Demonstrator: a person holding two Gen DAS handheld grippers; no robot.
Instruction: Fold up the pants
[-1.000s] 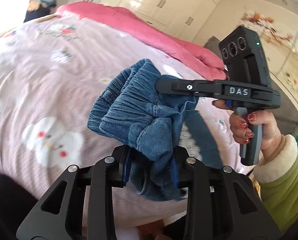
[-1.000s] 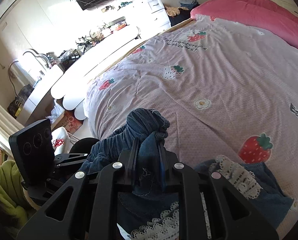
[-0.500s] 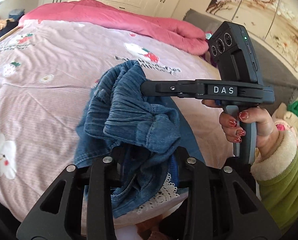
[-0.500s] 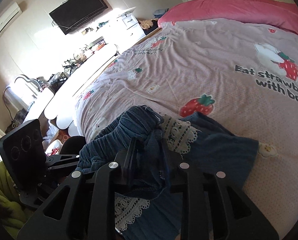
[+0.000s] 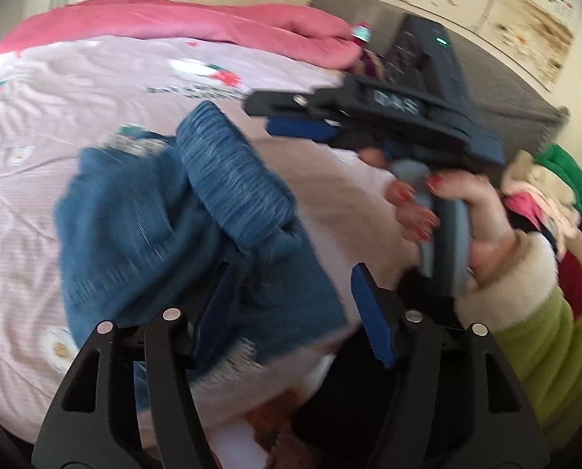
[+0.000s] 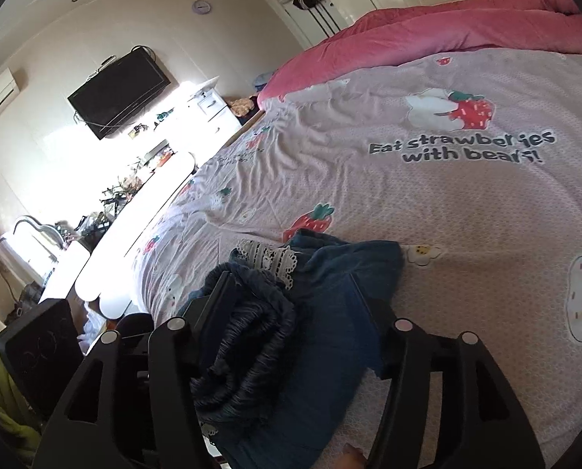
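The blue denim pants (image 5: 197, 234) with white lace hems lie bunched on the pink bedspread (image 5: 76, 86) near its front edge; they also show in the right wrist view (image 6: 310, 312). My left gripper (image 5: 295, 301) is open, with the elastic waistband (image 5: 232, 191) lying loose between its fingers. My right gripper (image 6: 291, 312) is open over the pants, and the rolled waistband (image 6: 244, 351) rests against its left finger. In the left wrist view the right gripper (image 5: 302, 117) hangs just right of the waistband, apart from the cloth.
A rolled pink duvet (image 6: 447, 19) lies along the far side of the bed. A white dresser with clutter (image 6: 134, 211) and a wall TV (image 6: 119, 92) stand left of the bed. A clothes pile (image 5: 552, 179) lies at the right.
Both grippers have opened and let go of the pants. The pants have dropped onto the bedspread, and the right gripper has drawn back from the waistband.
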